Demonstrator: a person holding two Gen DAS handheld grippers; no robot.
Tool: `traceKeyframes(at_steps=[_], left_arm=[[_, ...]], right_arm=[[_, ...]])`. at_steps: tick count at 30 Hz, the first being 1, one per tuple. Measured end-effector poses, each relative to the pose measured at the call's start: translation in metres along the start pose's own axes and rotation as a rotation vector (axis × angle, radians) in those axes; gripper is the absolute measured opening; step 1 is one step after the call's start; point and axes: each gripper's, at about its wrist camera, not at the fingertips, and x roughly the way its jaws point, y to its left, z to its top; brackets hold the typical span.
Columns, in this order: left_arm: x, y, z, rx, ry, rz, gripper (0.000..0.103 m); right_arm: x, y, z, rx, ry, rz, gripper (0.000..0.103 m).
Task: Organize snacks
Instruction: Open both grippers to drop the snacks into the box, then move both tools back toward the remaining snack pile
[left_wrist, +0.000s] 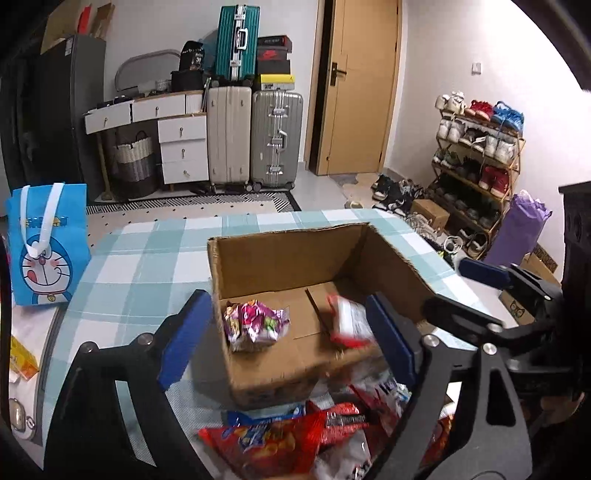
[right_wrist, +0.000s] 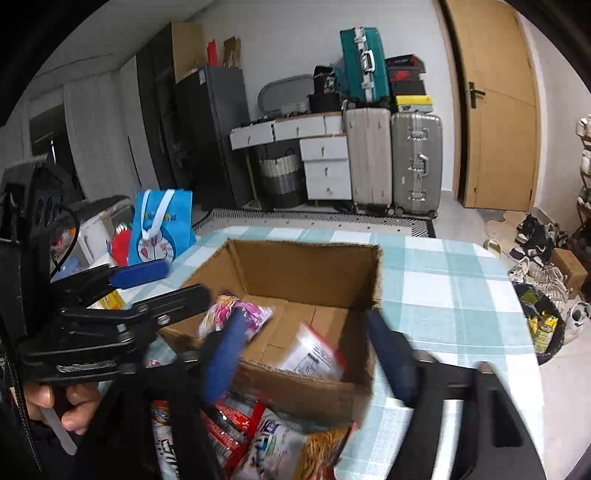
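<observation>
Right now your snacks sit in two places: a crinkled pink and purple foil packet (left_wrist: 255, 325) and a flat red-and-white packet (left_wrist: 349, 323), blurred, lie on the bare floor of the open cardboard box (left_wrist: 280, 254), while a loose heap of glossy red, white and orange bags (left_wrist: 291, 439) lies on the cloth just in front of it. That box is plain brown corrugated board with rough torn edges along its rim and flaps cut away. Your left gripper (left_wrist: 288, 336) stands wide, its blue padded fingers either side of the box's near wall with nothing pinched between them. Your right gripper (right_wrist: 310, 354) is likewise spread wide and empty over the box's near edge. Under it all, the table (left_wrist: 147, 251) wears a soft teal-and-white checked cloth. A blue cartoon tote bag (left_wrist: 46, 243) stands at the table's left. Beyond, hard-shell suitcases (left_wrist: 255, 140), white drawers, a wooden door (left_wrist: 360, 85) and a crowded shoe rack (left_wrist: 476, 155) line the room.
</observation>
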Motion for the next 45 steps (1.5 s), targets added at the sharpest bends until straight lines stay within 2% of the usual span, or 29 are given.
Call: traceKeyframes(at_steps=[1,3,10,16,20,29,37,41,45], left_arm=[[-0.007,0.002,-0.002,0.001,0.001,0.002,0.089],[-0.020,0.007,-0.009,-0.002,0.001,0.021,0.102],[-0.069,0.021,-0.059,-0.036,0.012,0.032,0.102],[-0.088,0.023,-0.098,-0.022,0.036,0.035,0.102],[-0.093,0.017,-0.118,-0.014,0.048,0.043,0.102],[-0.101,0.005,-0.131,-0.022,0.075,0.017,0.102],[-0.106,0.004,-0.133,-0.016,0.065,0.045,0.102],[-0.108,0.011,-0.139,-0.039,0.068,0.056,0.102],[-0.109,0.012,-0.147,-0.048,0.075,0.055,0.102]], right_arm=[[-0.008,-0.002,-0.002,0.016,-0.014,-0.012,0.098],[-0.020,-0.004,-0.005,0.035,-0.021,-0.021,0.102],[-0.047,-0.006,-0.030,0.081,0.035,0.001,0.103],[-0.067,-0.002,-0.057,0.116,0.003,-0.005,0.103],[-0.072,0.001,-0.073,0.134,0.032,0.002,0.103],[-0.088,0.018,-0.100,0.100,0.076,-0.006,0.103],[-0.093,0.026,-0.118,0.094,0.125,0.005,0.103],[-0.102,0.025,-0.125,0.097,0.096,0.004,0.103],[-0.102,0.026,-0.134,0.112,0.126,0.026,0.103]])
